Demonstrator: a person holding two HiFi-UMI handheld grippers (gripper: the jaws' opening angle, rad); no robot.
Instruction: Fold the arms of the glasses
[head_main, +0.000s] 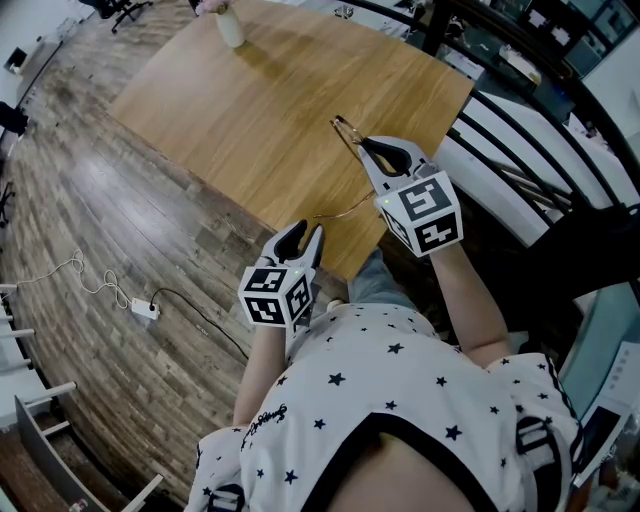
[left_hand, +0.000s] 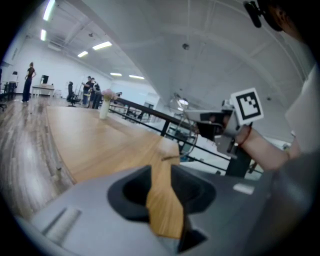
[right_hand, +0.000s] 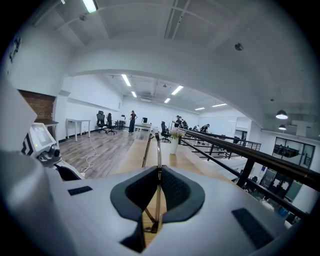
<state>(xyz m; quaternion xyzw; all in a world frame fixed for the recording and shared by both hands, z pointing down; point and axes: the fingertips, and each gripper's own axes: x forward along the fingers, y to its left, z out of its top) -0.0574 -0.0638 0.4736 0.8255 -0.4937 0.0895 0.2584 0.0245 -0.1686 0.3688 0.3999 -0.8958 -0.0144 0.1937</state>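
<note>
The right gripper (head_main: 364, 146) pinches the glasses (head_main: 343, 127), its jaws pressed together on the thin frame, above the table (head_main: 230, 110) near the near edge. The left gripper (head_main: 305, 232) is by that edge, jaws spread, with nothing between them.

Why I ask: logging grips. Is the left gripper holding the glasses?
No, the jaws of the left gripper stand apart with only table showing between them; the right gripper holds the glasses.
</note>
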